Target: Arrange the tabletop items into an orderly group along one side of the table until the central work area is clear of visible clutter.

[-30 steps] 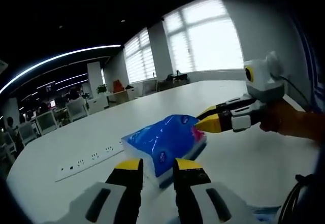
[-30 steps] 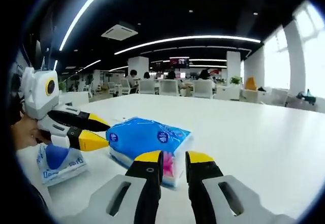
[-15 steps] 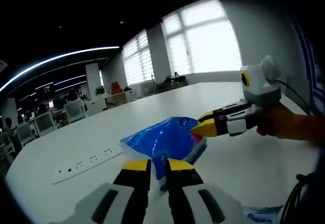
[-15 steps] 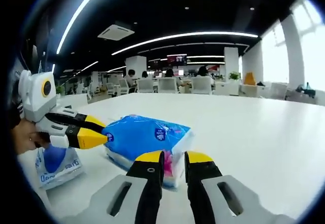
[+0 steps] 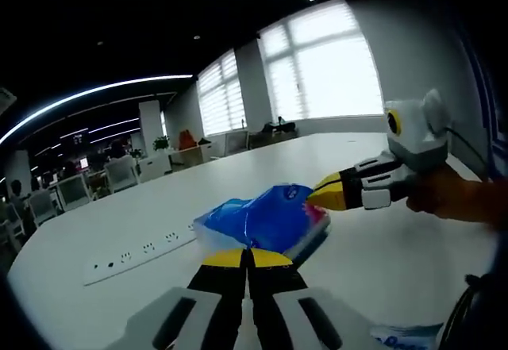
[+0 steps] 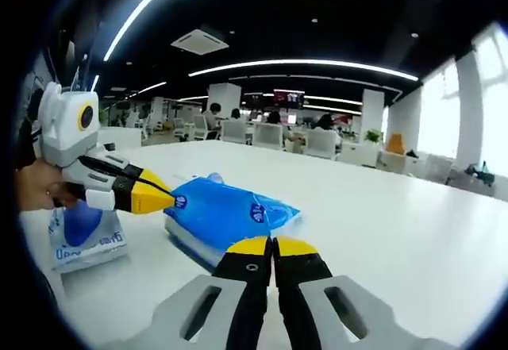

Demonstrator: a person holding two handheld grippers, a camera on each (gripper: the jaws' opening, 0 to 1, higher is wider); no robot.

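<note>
My left tongs (image 5: pixel 245 256) and right tongs (image 6: pixel 274 247) each pinch an opposite end of the blue tissue pack (image 5: pixel 262 223), its long axis spanning between them above the desk (image 5: pixel 381 247), dead ahead at twelve o'clock.

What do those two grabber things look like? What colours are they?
Each has two black jaws with yellow tips, fixed to a white body with dark slots. Seen from the side, the right gripper and the left gripper each carry a white box with a yellow-ringed round lens, and a dark cable trails behind the right one.
</note>
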